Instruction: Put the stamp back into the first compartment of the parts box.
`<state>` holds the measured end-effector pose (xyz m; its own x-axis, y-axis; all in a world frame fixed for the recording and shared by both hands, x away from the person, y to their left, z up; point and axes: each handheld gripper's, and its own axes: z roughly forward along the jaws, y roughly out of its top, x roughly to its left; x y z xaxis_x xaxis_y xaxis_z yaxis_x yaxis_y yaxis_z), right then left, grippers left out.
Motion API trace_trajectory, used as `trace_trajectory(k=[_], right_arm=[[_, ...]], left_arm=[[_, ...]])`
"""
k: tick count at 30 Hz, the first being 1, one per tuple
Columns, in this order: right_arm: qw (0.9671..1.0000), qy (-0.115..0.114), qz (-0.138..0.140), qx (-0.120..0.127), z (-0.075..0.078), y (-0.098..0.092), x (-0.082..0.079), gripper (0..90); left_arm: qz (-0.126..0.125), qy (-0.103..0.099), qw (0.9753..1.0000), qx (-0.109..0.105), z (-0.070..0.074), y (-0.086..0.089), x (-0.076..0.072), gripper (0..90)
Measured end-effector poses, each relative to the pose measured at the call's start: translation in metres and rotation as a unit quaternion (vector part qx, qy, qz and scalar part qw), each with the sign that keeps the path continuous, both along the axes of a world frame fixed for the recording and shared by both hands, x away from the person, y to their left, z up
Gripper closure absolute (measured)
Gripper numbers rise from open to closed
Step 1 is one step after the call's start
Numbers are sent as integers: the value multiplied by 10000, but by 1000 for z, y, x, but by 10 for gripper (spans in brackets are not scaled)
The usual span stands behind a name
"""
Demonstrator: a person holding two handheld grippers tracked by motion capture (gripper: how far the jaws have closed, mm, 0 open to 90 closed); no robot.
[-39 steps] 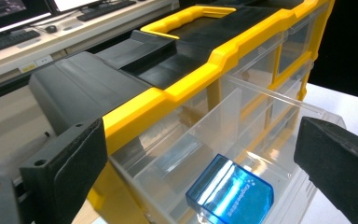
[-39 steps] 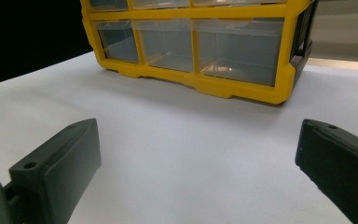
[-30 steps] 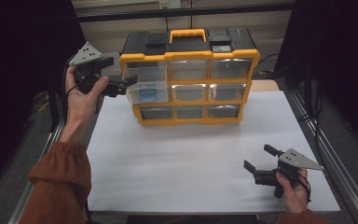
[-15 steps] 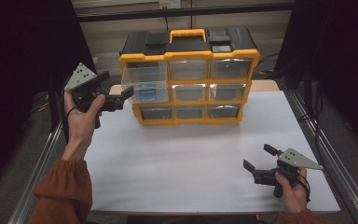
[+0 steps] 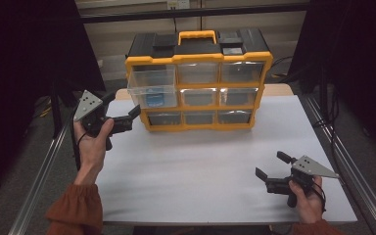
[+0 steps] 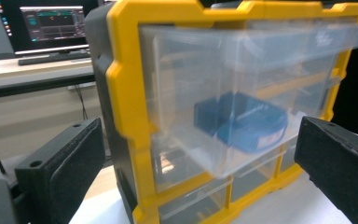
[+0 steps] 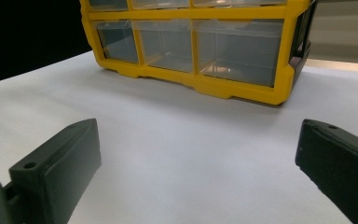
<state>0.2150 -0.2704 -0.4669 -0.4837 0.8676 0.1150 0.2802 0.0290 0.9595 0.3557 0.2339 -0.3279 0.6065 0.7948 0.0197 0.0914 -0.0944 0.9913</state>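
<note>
At the left edge of the white tabletop (image 5: 200, 171), the left gripper (image 5: 129, 119) is held up in the person's left hand (image 5: 92, 147), its black jaws spread wide with nothing between them. It points at the left end of the yellow-and-black plastic drawer organiser (image 5: 198, 78), probably because that is where the one pulled-out drawer sits.

That clear plastic drawer (image 5: 152, 88), at the top left of the organiser, juts forward of its neighbours. Inside it lies a blue, roundish object (image 6: 247, 123), too blurred through the plastic to identify. The left gripper view frames the drawer between the two open jaws, apart from both, which suggests the gripper is lined up either to push the drawer home or to reach its contents; which, I cannot tell.

The other drawers sit flush in their slots, apparently closed.

Far to the right, the right gripper (image 5: 270, 171) rests low near the tabletop's front right corner, well apart from the organiser, jaws wide and empty. It seems parked there to stay out of the way.
</note>
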Motion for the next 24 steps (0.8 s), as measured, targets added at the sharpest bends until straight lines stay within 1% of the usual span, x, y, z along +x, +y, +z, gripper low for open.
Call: trace_trajectory(k=[2, 4, 6, 7, 8, 9, 10, 11, 12, 14, 15, 17, 18, 19, 22, 24], right_arm=[[10000, -17, 10, -13, 0, 0, 0, 0], [10000, -13, -1, -16, 0, 0, 0, 0], [10000, 8, -7, 4, 0, 0, -1, 0], [10000, 5, -25, 12, 0, 0, -1, 0], [10000, 19, -27, 15, 0, -1, -1, 0], [10000, 11, -19, 3, 0, -1, -1, 0], [10000, 16, -25, -2, 0, 0, -1, 0], [10000, 12, -18, -14, 0, 0, -1, 0], [10000, 12, -18, -14, 0, 0, -1, 0], [10000, 7, -25, -14, 0, 0, -1, 0], [10000, 5, -28, -20, 0, -1, -1, 0], [10000, 3, -47, -3, 0, -1, -1, 0], [10000, 12, -43, -8, 0, -1, -1, 0], [10000, 12, -43, -8, 0, -1, -1, 0], [10000, 2, -35, -14, 0, -1, 0, 0], [10000, -1, -38, -17, 0, -1, 0, 0]], left_arm=[[57, 2, 10000, 13, -7, 1, -1, 18], [101, 18, 9999, -21, -15, 1, -3, 18], [100, 50, 9999, -36, -21, 1, -4, 18], [108, 43, 9999, 8, -23, 2, -4, 18], [125, 48, 9999, 0, -27, 2, -5, 18], [133, 47, 9999, -52, -30, 2, -6, 18], [163, 61, 9998, -81, -38, 2, -9, 18], [168, 85, 9998, -51, -41, 3, -10, 18], [168, 85, 9998, -51, -41, 3, -10, 18], [216, 82, 9997, -89, -49, 2, -13, 18], [186, 130, 9997, -118, -52, 1, -13, 18], [182, 143, 9996, -128, -57, 1, -15, 18], [138, 196, 9997, -87, -62, 0, -18, 18], [138, 196, 9997, -87, -62, 0, -18, 19], [138, 138, 9998, -66, -69, -2, -22, 19], [78, 189, 9997, -113, -73, -3, -25, 19]])
